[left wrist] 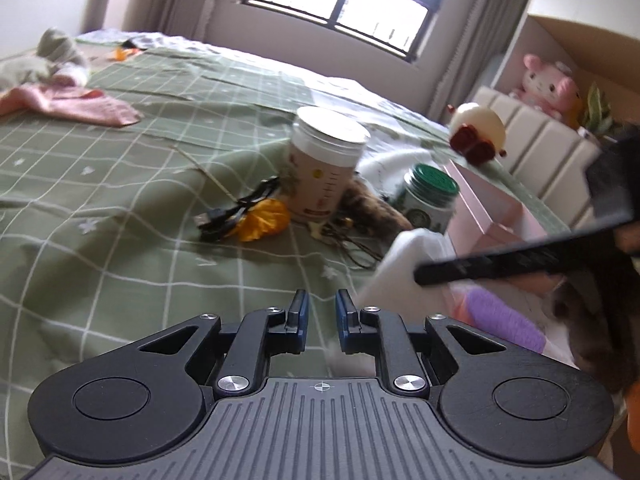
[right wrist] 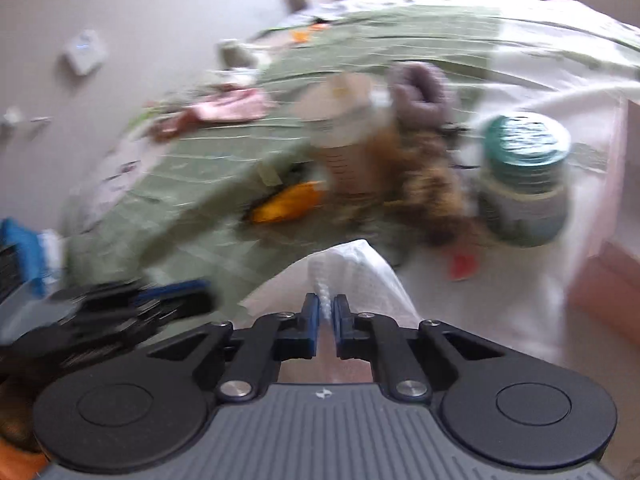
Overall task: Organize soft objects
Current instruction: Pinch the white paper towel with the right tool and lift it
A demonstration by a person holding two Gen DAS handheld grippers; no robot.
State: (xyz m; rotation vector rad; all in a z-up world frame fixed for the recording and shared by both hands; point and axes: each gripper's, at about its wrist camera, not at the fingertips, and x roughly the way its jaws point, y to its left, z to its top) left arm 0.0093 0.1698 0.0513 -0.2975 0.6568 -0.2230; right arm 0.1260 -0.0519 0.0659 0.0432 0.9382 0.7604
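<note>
Counted on the bed [left wrist: 100, 208]: two jars, one white-lidded [left wrist: 326, 162] and one green-lidded [left wrist: 430, 196]. One orange flower [left wrist: 266, 220], one cable [left wrist: 236, 212], one pink cloth [left wrist: 68, 102], one white cloth [left wrist: 404, 268].

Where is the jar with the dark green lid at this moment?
The jar with the dark green lid stands on the bed, right of the taller white-lidded jar and beside the pink box.
</note>
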